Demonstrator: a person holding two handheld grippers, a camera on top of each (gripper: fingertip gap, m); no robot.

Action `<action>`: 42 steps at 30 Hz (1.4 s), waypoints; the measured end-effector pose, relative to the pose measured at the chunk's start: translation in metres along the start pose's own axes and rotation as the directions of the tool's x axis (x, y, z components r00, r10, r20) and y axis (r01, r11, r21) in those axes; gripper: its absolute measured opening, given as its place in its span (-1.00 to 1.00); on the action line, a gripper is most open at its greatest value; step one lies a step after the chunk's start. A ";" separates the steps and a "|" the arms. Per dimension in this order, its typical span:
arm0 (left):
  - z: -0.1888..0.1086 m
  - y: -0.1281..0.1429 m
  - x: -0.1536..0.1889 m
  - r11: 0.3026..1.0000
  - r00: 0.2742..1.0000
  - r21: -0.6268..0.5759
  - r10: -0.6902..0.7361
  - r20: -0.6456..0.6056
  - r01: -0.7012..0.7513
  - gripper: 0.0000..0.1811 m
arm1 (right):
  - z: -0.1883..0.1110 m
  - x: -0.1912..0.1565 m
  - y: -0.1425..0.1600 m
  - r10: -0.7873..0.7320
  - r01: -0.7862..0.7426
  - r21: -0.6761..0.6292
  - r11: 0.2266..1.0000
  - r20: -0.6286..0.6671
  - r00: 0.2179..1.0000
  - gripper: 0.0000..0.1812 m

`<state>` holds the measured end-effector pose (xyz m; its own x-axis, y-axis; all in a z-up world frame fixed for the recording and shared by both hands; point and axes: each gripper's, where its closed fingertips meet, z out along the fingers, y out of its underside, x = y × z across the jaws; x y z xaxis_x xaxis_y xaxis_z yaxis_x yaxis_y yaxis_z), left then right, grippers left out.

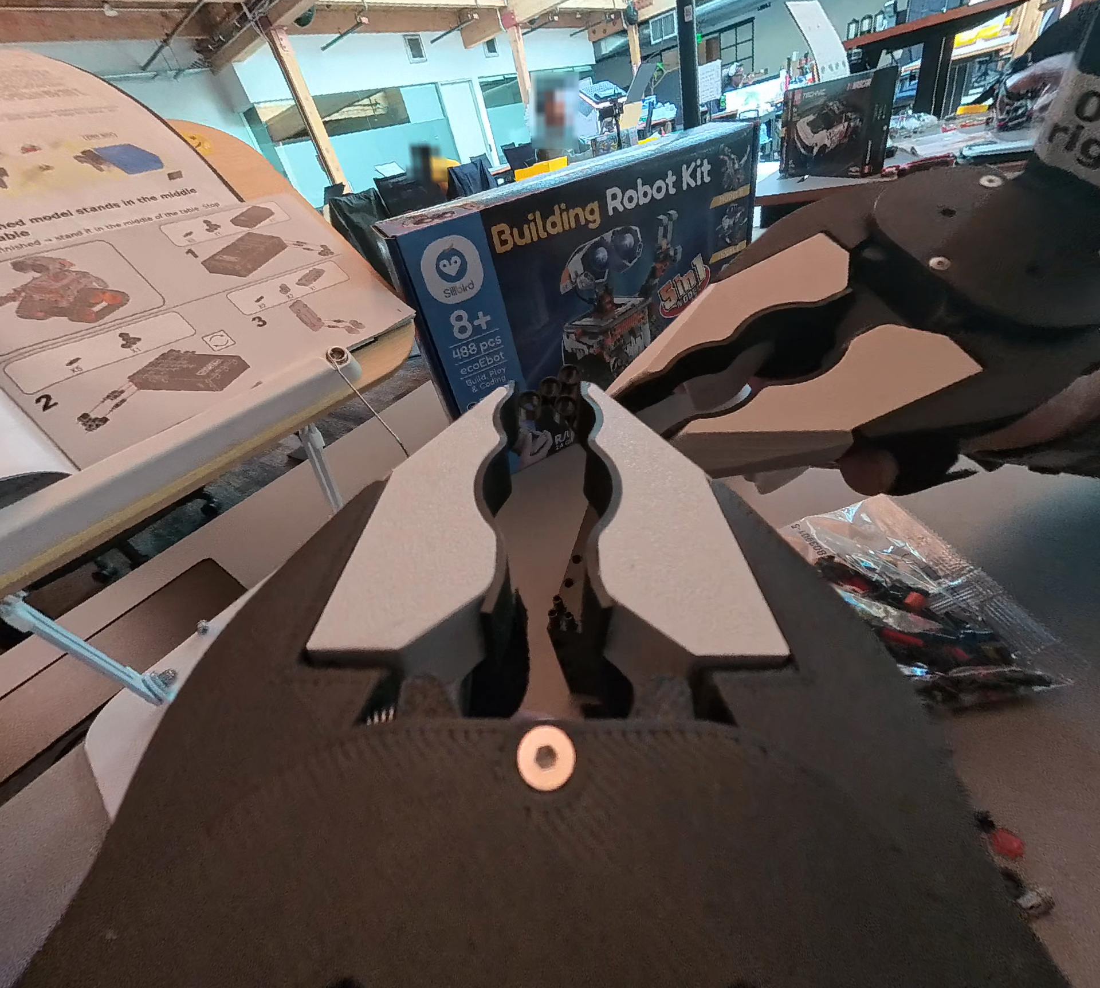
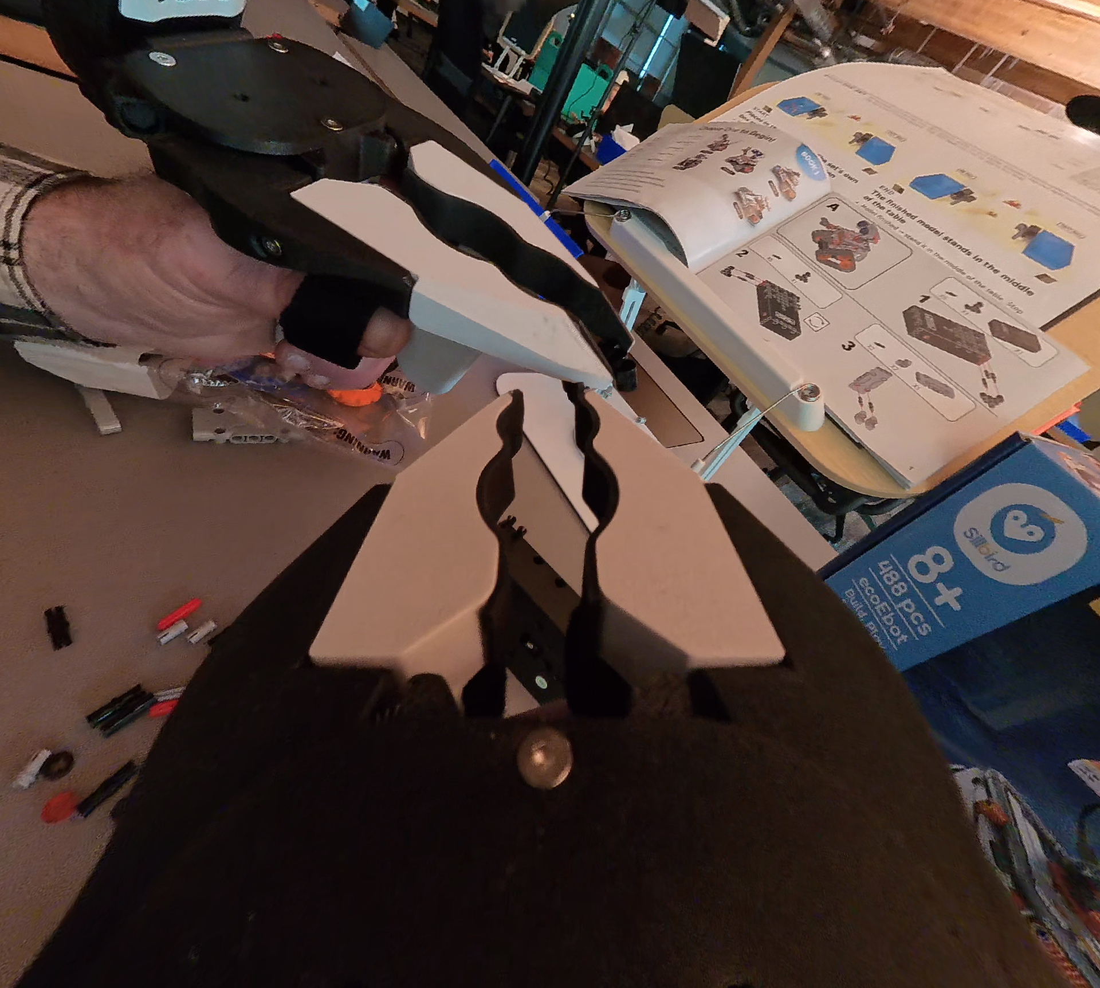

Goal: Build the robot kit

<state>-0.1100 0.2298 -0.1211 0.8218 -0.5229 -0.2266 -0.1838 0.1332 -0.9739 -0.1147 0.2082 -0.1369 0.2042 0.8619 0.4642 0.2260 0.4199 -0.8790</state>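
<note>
My left gripper (image 1: 547, 401) is shut on a small black studded connector (image 1: 550, 392), pinched at the fingertips. It also shows in the right wrist view (image 2: 613, 377), held by a hand, with the connector (image 2: 626, 371) at its tip. My right gripper (image 2: 544, 397) is shut on a pale block with a black holed side (image 2: 550, 501). In the left wrist view the right gripper (image 1: 649, 411) comes in from the right, its tips right next to my left fingertips. The pale block (image 1: 536, 531) shows between my left fingers, with small black pins in it.
An open instruction booklet (image 1: 178, 292) (image 2: 863, 274) rests on a tilted stand at the left. A blue kit box (image 1: 565, 274) (image 2: 982, 560) stands behind the grippers. Clear bags of parts (image 1: 928, 602) (image 2: 309, 423) and loose small pieces (image 2: 119, 709) lie on the table (image 2: 119, 513). Both grippers' tips are close together, under 4 cm apart.
</note>
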 end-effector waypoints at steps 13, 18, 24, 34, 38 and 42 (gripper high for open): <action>0.002 -0.003 -0.003 0.987 0.987 0.034 -0.159 -0.002 0.159 -0.82 | 0.001 0.006 -0.004 0.006 -0.003 0.037 0.999 -0.081 0.997 -0.84; 0.002 -0.004 -0.005 0.981 0.982 0.046 -0.190 -0.005 0.190 -0.82 | 0.001 0.001 -0.006 0.123 -0.122 0.053 0.991 -0.014 0.992 -0.83; 0.001 -0.006 -0.005 0.983 0.985 0.066 -0.172 -0.003 0.171 -0.82 | 0.001 0.001 -0.008 0.273 -0.277 0.065 0.959 0.066 0.960 -0.84; 0.000 -0.008 -0.003 0.981 0.984 0.080 -0.177 -0.022 0.178 -0.82 | -0.002 0.003 -0.011 0.314 -0.321 0.087 0.943 0.083 0.946 -0.87; 0.000 -0.008 -0.002 0.978 0.981 0.080 -0.192 -0.031 0.194 -0.82 | -0.002 0.005 -0.010 0.277 -0.281 0.091 0.955 0.051 0.959 -0.90; 0.000 -0.009 0.000 0.975 0.978 0.083 -0.202 -0.052 0.206 -0.82 | -0.003 0.007 -0.011 0.262 -0.264 0.101 0.959 0.034 0.965 -0.93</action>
<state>-0.1080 0.2287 -0.1120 0.8126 -0.5823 -0.0257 0.0344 0.0919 -0.9952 -0.1129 0.2092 -0.1240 0.2240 0.9508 0.2140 0.0665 0.2041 -0.9767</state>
